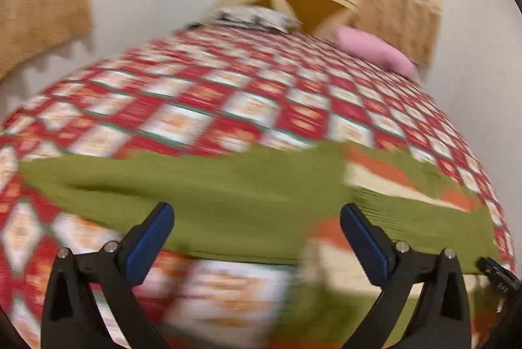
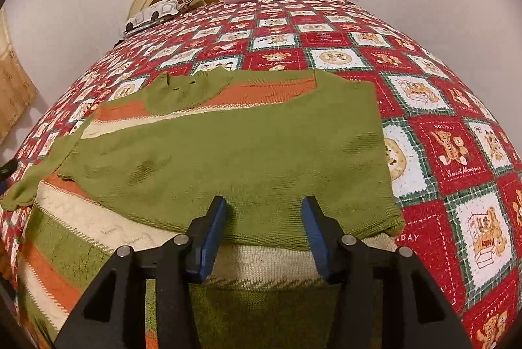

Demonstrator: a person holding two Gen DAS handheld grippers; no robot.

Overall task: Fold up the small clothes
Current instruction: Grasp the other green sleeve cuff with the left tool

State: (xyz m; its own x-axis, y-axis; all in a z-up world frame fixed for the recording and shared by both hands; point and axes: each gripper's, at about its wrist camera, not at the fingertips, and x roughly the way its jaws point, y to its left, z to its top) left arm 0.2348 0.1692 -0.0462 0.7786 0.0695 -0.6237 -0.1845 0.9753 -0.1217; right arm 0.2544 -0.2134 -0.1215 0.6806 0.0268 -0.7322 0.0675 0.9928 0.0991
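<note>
Hovering with fingers spread wide and empty, the right gripper and left gripper flank the green sweater, which lies partly folded on the bed. Risk: pinching a single layer would undo the fold.
</note>
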